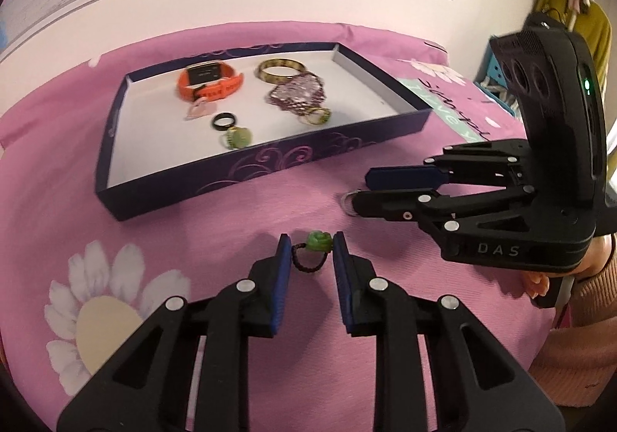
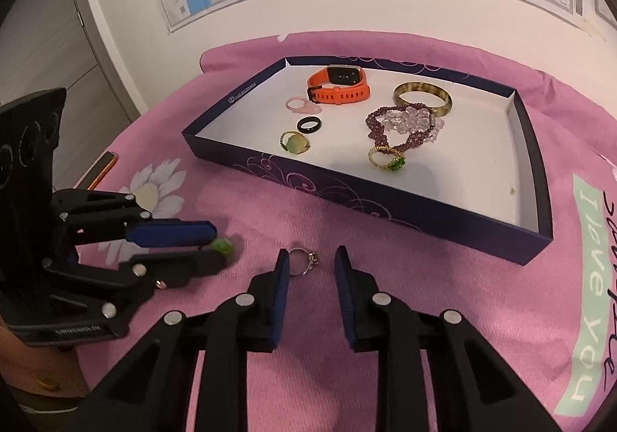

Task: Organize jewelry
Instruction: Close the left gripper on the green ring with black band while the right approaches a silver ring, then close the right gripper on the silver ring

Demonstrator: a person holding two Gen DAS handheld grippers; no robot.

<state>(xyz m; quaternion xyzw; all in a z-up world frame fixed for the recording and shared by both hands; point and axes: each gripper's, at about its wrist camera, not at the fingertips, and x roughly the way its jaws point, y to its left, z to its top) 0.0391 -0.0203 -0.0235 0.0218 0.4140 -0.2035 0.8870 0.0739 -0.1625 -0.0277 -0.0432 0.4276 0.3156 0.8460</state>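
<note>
Nearest in the left wrist view, the left gripper (image 1: 310, 250) has its blue-padded fingers (image 1: 284, 270) set either side of a black braided cord ring with a green carved rose bead (image 1: 313, 250). The pads look to touch the cord loop on one side and the bead on the other, so I judge it pinched, though lightly. The ring sits low, at or just above the pink flowered cloth (image 1: 193, 239) that covers the surface.

Over in the right wrist view, the right gripper (image 2: 311, 262) straddles a thin silver ring with a small stone cluster (image 2: 302, 261). The ring leans against the left-hand pad; the other pad stands clear, so the fingers are not yet closed on it.

So this is the pick-up step, two rings at once. Next, the right fingers need to finish closing squarely across the band, or it may roll away.

Farther back lies the dark blue shallow cardboard box with white floor (image 2: 385, 196), already holding an orange strap watch (image 2: 339, 85), an amber bangle (image 2: 422, 94), a purple beaded bracelet (image 2: 401, 123) and several rings. Both lifts must clear its near wall.
</note>
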